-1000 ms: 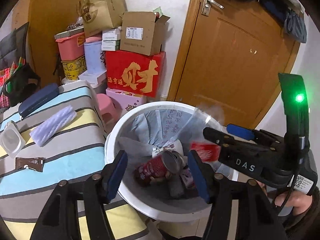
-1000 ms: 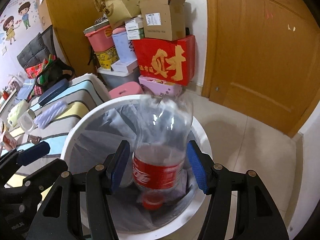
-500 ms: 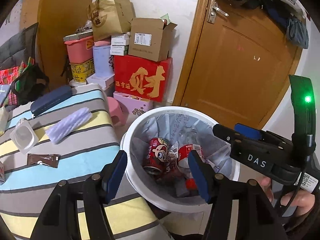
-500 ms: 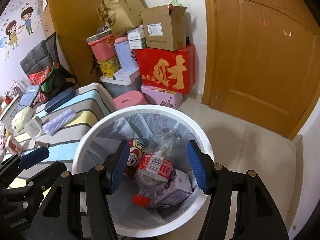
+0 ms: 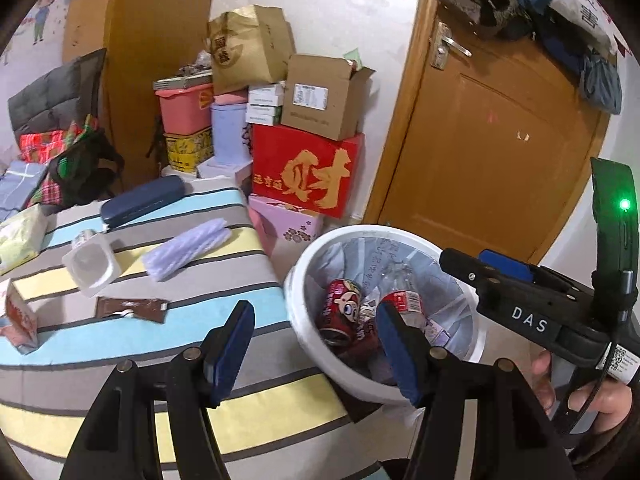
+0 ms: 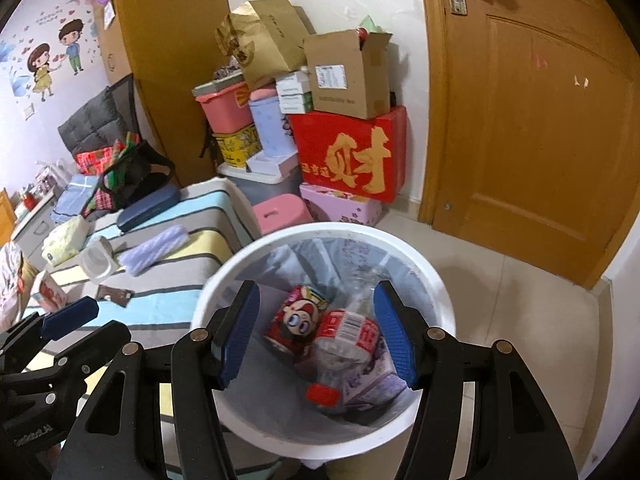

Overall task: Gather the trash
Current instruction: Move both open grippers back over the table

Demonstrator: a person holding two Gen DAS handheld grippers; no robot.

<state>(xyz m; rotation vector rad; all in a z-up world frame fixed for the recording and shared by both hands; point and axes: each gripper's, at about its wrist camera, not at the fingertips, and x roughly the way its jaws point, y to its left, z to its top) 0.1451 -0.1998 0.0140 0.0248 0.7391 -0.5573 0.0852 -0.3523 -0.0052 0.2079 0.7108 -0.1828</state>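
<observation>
A white trash bin point(image 6: 320, 236) with a bag liner stands beside the striped bed point(image 5: 140, 412). Inside lie a red cartoon can point(image 6: 294, 318), a clear plastic bottle with a red label point(image 6: 344, 334) and a small purple carton point(image 6: 370, 380). My right gripper point(image 6: 316, 330) is open and empty above the bin. My left gripper point(image 5: 314, 346) is open and empty over the bed's edge, next to the bin point(image 5: 304, 280). On the bed lie a brown wrapper point(image 5: 130, 308), a clear plastic cup point(image 5: 90, 266), a red-and-white carton point(image 5: 18, 318) and a tissue pack point(image 5: 20, 234).
A lilac ribbed roll point(image 5: 186, 246) and a dark blue case point(image 5: 142, 200) lie on the bed. Stacked boxes, with a red box point(image 5: 306, 170) among them, stand against the wall beyond the bin. A wooden door point(image 5: 488, 140) is at the right. A pink stool point(image 6: 280, 212) stands between bed and boxes.
My right gripper let go of the plastic bottle, which dropped into the bin, and then rose. My left gripper has swung left from over the bin toward the bed.
</observation>
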